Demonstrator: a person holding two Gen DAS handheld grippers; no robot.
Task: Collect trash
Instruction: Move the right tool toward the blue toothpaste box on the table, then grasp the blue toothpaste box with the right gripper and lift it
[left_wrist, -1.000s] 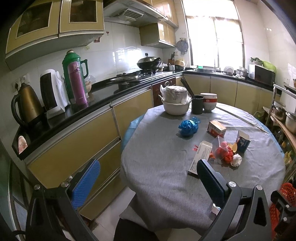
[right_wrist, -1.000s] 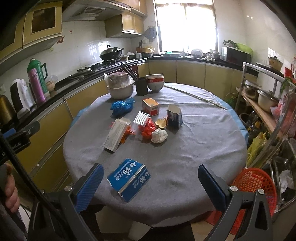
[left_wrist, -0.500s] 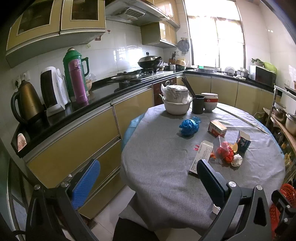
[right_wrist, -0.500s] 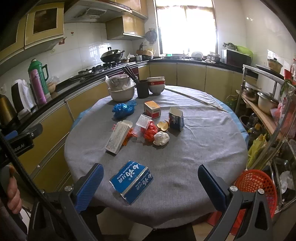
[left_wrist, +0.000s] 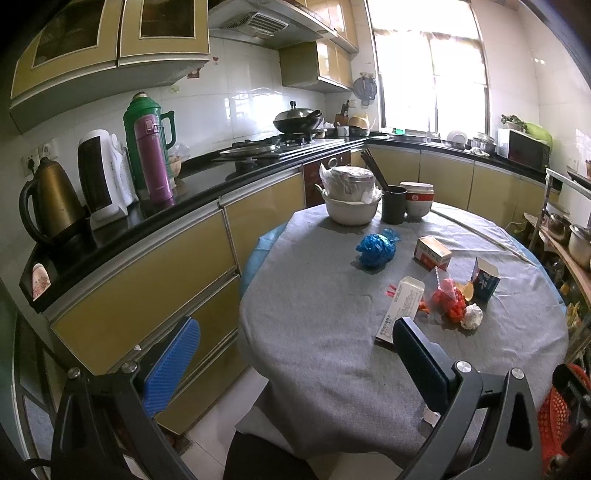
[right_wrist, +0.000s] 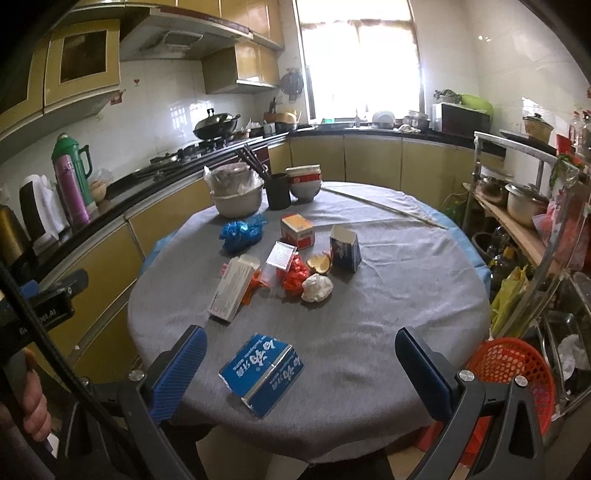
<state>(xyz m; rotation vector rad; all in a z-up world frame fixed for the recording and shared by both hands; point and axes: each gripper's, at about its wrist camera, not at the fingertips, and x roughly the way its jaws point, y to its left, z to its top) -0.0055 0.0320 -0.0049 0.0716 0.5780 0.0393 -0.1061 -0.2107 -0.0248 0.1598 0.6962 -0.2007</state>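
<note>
Trash lies on a round grey-clothed table (right_wrist: 399, 302): a flattened blue carton (right_wrist: 262, 373) near the front edge, a long white box (right_wrist: 232, 291), a crumpled blue bag (right_wrist: 242, 230), an orange box (right_wrist: 297, 230), a small open blue box (right_wrist: 345, 249), red wrappers (right_wrist: 293, 275), and a white paper wad (right_wrist: 317, 288). An orange mesh basket (right_wrist: 511, 373) stands on the floor at the right. My right gripper (right_wrist: 301, 369) is open, its jaws standing either side of the blue carton, short of it. My left gripper (left_wrist: 295, 362) is open and empty at the table's left edge.
A pot in a basin (right_wrist: 236, 195), a dark cup with chopsticks (right_wrist: 277, 190) and stacked bowls (right_wrist: 304, 182) stand at the table's back. A counter with kettle (left_wrist: 48, 201) and flasks (left_wrist: 147, 151) runs along the left. A metal rack (right_wrist: 524, 206) stands at the right.
Both views have shifted slightly; the right gripper has edged forward and a little lower toward the blue carton. Nothing on the table has moved.
</note>
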